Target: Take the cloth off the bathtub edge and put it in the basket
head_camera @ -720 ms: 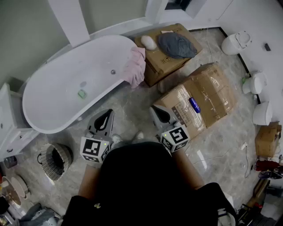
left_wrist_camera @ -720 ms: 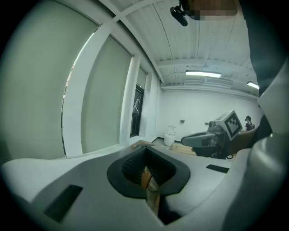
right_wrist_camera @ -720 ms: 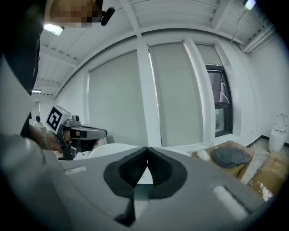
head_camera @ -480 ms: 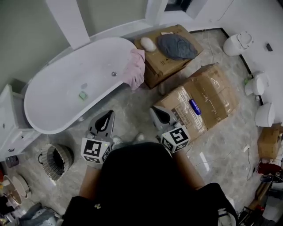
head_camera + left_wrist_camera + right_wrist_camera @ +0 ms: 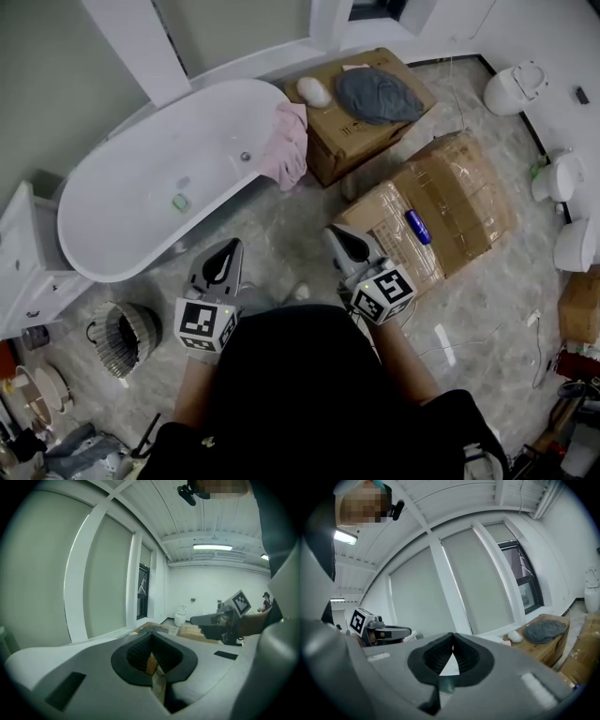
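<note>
A pink cloth (image 5: pixel 289 144) hangs over the right end of the white bathtub (image 5: pixel 122 242). A round woven basket (image 5: pixel 122 336) stands on the floor at the lower left, below the tub. My left gripper (image 5: pixel 228 249) hovers over the floor just below the tub's rim, its jaws shut and empty. My right gripper (image 5: pixel 339 234) is level with it to the right, beside a cardboard box, shut with nothing in it. Both sit well short of the cloth. In the right gripper view the left gripper (image 5: pixel 377 632) shows at the left; in the left gripper view the right gripper (image 5: pixel 220 620) shows at the right.
A cardboard box (image 5: pixel 352 131) carrying a grey cloth (image 5: pixel 378 96) and a white lump (image 5: pixel 314 91) stands right of the pink cloth. A larger taped box (image 5: pixel 450 211) with a blue object (image 5: pixel 417 224) lies further right. White toilets (image 5: pixel 520 89) line the right wall. A cabinet (image 5: pixel 23 272) stands left.
The view has shifted slightly, so the tub and boxes sit a little further right and lower. Both grippers hold the same pose and stay shut.
</note>
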`<state>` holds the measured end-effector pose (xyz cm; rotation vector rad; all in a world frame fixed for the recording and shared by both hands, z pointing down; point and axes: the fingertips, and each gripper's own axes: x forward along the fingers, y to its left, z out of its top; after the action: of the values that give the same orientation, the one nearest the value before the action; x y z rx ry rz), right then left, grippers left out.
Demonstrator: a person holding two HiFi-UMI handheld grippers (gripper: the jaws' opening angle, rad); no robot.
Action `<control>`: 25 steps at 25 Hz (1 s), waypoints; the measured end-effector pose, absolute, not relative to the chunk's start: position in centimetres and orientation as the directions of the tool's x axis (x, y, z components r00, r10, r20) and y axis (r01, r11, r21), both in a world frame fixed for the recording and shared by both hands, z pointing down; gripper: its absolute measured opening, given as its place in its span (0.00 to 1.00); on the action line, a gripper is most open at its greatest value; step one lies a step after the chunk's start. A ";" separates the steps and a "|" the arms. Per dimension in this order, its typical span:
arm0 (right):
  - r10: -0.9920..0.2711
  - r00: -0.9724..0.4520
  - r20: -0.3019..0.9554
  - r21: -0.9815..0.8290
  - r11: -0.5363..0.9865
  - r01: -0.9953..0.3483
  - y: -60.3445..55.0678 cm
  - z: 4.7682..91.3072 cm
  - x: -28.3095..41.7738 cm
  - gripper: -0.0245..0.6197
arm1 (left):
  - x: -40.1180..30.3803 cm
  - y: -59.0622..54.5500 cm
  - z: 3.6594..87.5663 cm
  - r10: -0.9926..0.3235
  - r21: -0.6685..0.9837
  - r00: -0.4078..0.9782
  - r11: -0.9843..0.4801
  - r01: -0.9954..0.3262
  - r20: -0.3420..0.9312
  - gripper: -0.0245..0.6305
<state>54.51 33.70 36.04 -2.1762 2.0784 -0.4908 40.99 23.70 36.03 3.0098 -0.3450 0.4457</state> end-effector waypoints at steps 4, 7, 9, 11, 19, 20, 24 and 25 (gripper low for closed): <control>-0.983 0.028 0.183 -0.293 -0.082 -0.953 33.6 37.1 55.3 0.03 | 41.0 23.2 37.0 -0.209 0.059 0.923 -0.969 -0.240 0.322 0.06; -0.982 0.041 0.185 -0.313 -0.098 -0.945 32.3 37.8 55.7 0.03 | 41.1 21.4 38.0 -0.207 0.068 0.921 -0.968 -0.242 0.331 0.06; -0.980 0.046 0.195 -0.315 -0.106 -0.943 30.8 38.1 55.9 0.03 | 41.3 19.7 38.2 -0.207 0.080 0.922 -0.966 -0.245 0.326 0.06; -0.977 0.048 0.207 -0.305 -0.111 -0.946 29.1 38.2 55.9 0.03 | 41.6 17.9 38.2 -0.205 0.088 0.925 -0.966 -0.245 0.318 0.06; -0.972 0.056 0.228 -0.274 -0.119 -0.954 19.3 38.0 56.8 0.03 | 42.8 8.2 38.0 -0.182 0.100 0.936 -0.970 -0.221 0.301 0.06; -0.972 0.057 0.229 -0.272 -0.120 -0.955 18.0 38.0 56.9 0.03 | 42.9 6.9 38.0 -0.182 0.100 0.936 -0.970 -0.220 0.300 0.06; -0.971 0.060 0.233 -0.265 -0.123 -0.957 12.8 38.1 56.3 0.03 | 42.4 1.8 38.4 -0.175 0.105 0.938 -0.971 -0.214 0.299 0.06; -0.970 0.059 0.237 -0.263 -0.122 -0.957 11.6 38.3 56.0 0.03 | 42.2 0.6 38.5 -0.173 0.109 0.938 -0.971 -0.214 0.300 0.06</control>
<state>56.02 11.56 38.25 -2.2597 2.0574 -0.5555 42.23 0.64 38.48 2.9545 -0.2961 0.4382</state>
